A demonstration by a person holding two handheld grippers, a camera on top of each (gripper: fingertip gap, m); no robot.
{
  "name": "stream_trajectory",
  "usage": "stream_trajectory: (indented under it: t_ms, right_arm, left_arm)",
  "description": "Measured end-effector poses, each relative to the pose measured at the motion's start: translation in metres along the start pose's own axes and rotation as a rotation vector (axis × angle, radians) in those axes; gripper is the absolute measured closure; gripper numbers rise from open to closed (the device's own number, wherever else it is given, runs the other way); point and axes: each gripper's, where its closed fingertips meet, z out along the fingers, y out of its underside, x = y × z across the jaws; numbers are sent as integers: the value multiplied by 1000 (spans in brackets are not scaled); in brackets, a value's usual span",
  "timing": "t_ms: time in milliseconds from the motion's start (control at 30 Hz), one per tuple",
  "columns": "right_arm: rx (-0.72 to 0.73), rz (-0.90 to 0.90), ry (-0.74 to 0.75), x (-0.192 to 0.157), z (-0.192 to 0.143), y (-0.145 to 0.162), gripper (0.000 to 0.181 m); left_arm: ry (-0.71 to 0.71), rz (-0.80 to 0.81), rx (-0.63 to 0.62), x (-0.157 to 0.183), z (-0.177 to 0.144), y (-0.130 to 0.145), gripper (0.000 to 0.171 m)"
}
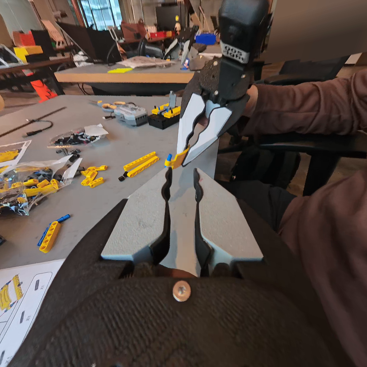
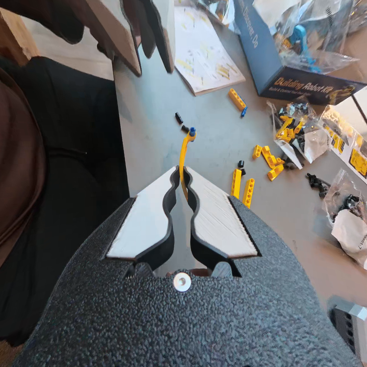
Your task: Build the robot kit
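My right gripper (image 2: 181,167) is shut on a thin curved yellow panel piece (image 2: 183,151) with a blue pin (image 2: 192,130) at its far end. It holds the piece above the grey table (image 2: 198,129), near the table's edge. In the left wrist view the right gripper (image 1: 183,155) comes down from the upper right with the yellow piece (image 1: 177,158) in its tips. My left gripper (image 1: 183,170) is open and empty. Its fingertips are just below the held piece and the blue pin (image 1: 169,157), a little apart from them. The left gripper's fingers (image 2: 164,49) show blurred at the top of the right wrist view.
Two long yellow beams (image 1: 141,163) and black pins lie close by. Also on the table: small yellow connectors (image 1: 92,175), a yellow beam with a blue pin (image 1: 49,236), bags of parts (image 1: 25,184), a booklet (image 2: 204,51), a blue box (image 2: 278,79) and a grey hub (image 1: 131,114). A person's sleeve (image 1: 307,103) is on the right. My right fingertips sit around 8 cm from my left ones.
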Motion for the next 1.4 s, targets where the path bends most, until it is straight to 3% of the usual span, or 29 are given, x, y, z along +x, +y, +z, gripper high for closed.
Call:
stream_trajectory:
  t_ms: [367, 533, 767, 1400]
  right_arm:
    - [-115, -1, -56, -8, 12, 23, 178]
    - [-119, 3, -76, -13, 17, 25, 179]
    - [-82, 143, -153, -17, 16, 21, 179]
    - [-85, 168, -174, -18, 22, 27, 179]
  left_arm:
    - [39, 52, 51, 11, 0, -7, 171]
    - [41, 121, 11, 19, 4, -1, 171]
    - [34, 183, -30, 24, 8, 5, 171]
    - [31, 181, -32, 23, 9, 5, 170]
